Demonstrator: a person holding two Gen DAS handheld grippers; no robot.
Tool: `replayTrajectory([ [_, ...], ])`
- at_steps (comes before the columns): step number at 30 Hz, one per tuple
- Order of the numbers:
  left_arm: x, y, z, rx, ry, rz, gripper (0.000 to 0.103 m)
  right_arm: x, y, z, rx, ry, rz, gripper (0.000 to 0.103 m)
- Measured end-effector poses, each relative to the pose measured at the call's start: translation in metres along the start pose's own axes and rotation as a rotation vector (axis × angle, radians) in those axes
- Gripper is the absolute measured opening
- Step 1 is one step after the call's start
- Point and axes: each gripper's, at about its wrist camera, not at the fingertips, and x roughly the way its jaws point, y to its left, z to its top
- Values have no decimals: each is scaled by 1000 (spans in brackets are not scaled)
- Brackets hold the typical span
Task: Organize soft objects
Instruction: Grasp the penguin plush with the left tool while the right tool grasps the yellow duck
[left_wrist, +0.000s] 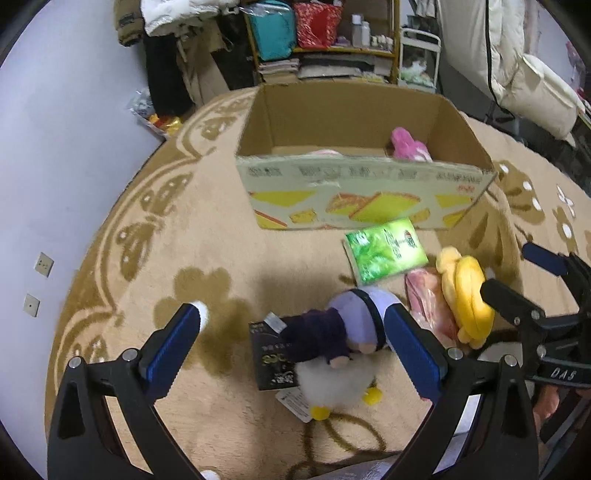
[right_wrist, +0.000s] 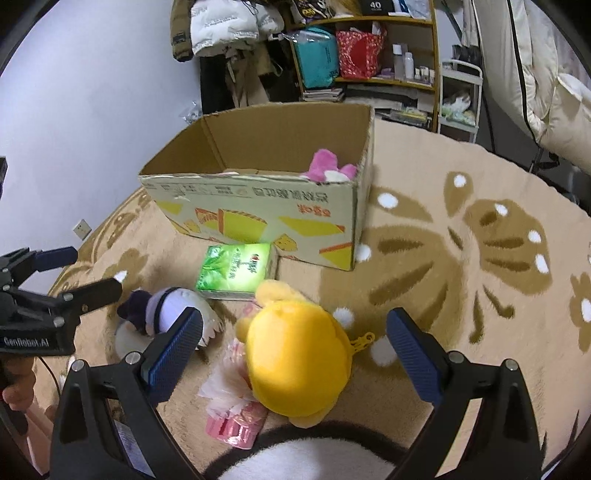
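Note:
A plush doll (left_wrist: 343, 343) with a purple hat and white body lies on the carpet, between the wide-apart fingers of my open left gripper (left_wrist: 295, 336); nothing touches it. Under it lies a black packet (left_wrist: 267, 354). A yellow plush (right_wrist: 299, 350) sits between the fingers of my open right gripper (right_wrist: 295, 347), partly on a pink wrapped packet (right_wrist: 229, 406). The cardboard box (left_wrist: 362, 192) stands behind, open at the top, with a pink plush (left_wrist: 408, 146) in its right corner. In the right wrist view the doll (right_wrist: 166, 306) sits left of the yellow plush.
A green tissue pack (left_wrist: 386, 251) lies in front of the box. Beige patterned carpet (right_wrist: 461, 258) stretches to the right. Shelves (right_wrist: 369, 55) and hanging coats line the back wall. A white fluffy thing with a black band (right_wrist: 306, 458) fills the near edge. A hand (right_wrist: 14, 384) holds the left gripper's handle.

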Motion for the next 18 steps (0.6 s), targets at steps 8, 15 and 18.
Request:
replayTrajectory([
  [8,14,-18,-5,63,44,-22,99,14,-16,-1,78,50,37,103],
  [15,23,-31,-7,91,60,-53,99,25,-18,-3,102,91,52,103],
  [18,28,-37,-7,106,73,-65,99,28,-20,-2,110,101,50,103],
])
